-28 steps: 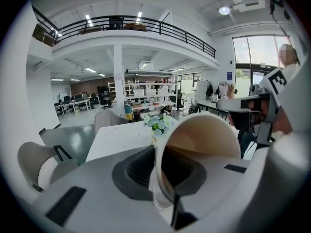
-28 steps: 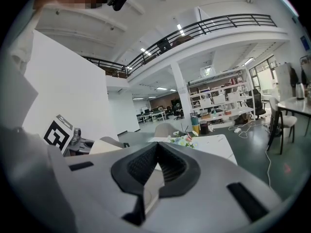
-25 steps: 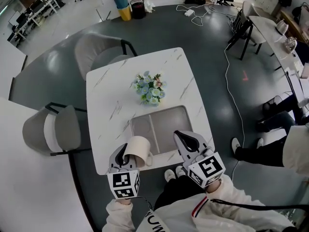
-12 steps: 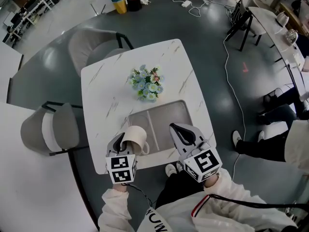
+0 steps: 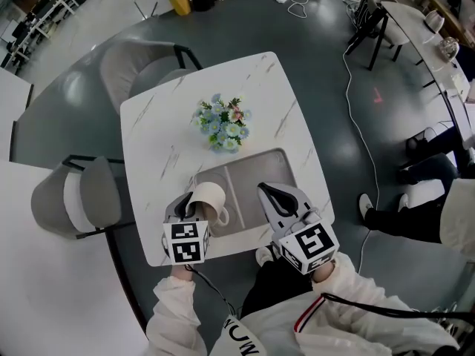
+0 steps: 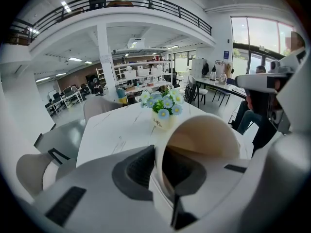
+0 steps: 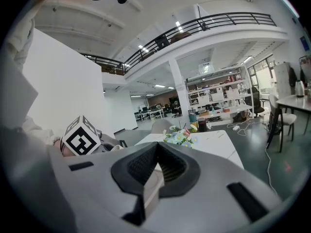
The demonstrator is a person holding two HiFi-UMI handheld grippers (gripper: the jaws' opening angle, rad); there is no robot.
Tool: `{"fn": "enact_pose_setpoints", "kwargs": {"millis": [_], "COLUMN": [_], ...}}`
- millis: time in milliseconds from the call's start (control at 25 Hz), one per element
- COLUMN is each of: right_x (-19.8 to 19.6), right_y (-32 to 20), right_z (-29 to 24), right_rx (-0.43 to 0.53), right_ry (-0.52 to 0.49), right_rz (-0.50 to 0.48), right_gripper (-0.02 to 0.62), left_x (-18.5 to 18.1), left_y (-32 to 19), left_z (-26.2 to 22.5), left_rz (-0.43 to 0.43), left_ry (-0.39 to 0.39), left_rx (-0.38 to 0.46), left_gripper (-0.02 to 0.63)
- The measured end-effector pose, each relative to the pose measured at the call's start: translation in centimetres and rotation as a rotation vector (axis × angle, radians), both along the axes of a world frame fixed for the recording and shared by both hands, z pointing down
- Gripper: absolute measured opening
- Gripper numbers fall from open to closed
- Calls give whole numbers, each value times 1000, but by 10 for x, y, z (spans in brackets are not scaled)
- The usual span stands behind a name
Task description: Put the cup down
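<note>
1. The white marbled counter (image 5: pixel 163 124) carried a grey two-part tray (image 5: pixel 260 173) near its front edge, the side closest to the person.
2. Two grey chairs stood off the counter. One (image 5: pixel 137 69) was beyond the tray's far-left corner, and the other (image 5: pixel 82 199) was well out to the tray's left.
3. The tray lay flat, and a ridge split it into left and right compartments.
4. The right gripper (image 5: pixel 276 193) hung over the tray's right compartment at its near edge. In the right gripper view (image 7: pixel 155 166) its jaws were pressed together with nothing between them.
5. The left gripper (image 5: pixel 185 205) was at the tray's near-left corner. In the left gripper view (image 6: pixel 163 178) its jaws pinched the wall of the cup at the rim, with one jaw outside and the other reaching into the mouth.
6. A small pot of blue and white flowers (image 5: pixel 221 124) stood on the counter just beyond the tray's far edge, apart from both grippers.
7. The cream cup (image 5: pixel 210 197) was tilted hard over the tray's left edge. Its mouth faced back toward the left gripper and its handle (image 5: pixel 223 215) was on the tray side. In the left gripper view the cup (image 6: pixel 206 135) filled the space ahead of the jaws. The views did not show whether it touched the tray or the counter.
</note>
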State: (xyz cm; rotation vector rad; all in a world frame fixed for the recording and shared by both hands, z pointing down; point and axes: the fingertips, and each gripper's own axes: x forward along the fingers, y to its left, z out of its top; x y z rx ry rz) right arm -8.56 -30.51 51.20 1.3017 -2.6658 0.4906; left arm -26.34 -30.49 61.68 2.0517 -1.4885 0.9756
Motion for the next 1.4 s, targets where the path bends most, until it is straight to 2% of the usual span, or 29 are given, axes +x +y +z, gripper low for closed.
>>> {"fn": "enact_pose_setpoints", "kwargs": {"millis": [440,1400], "right_x": [-3,0], "right_y": [-15,-16], "right_z": [15,41], "right_rx": [-6,-64], "right_ry": [12,-7], "right_rz": [11,34], "right_gripper": [5,5], "left_x": [-1,5], "left_y": [-18,-43], "left_z": [24,71], "left_rz": [33,148], "left_ry": [-30,-163], "left_rx": [-58,-312], "left_gripper": [46,46]}}
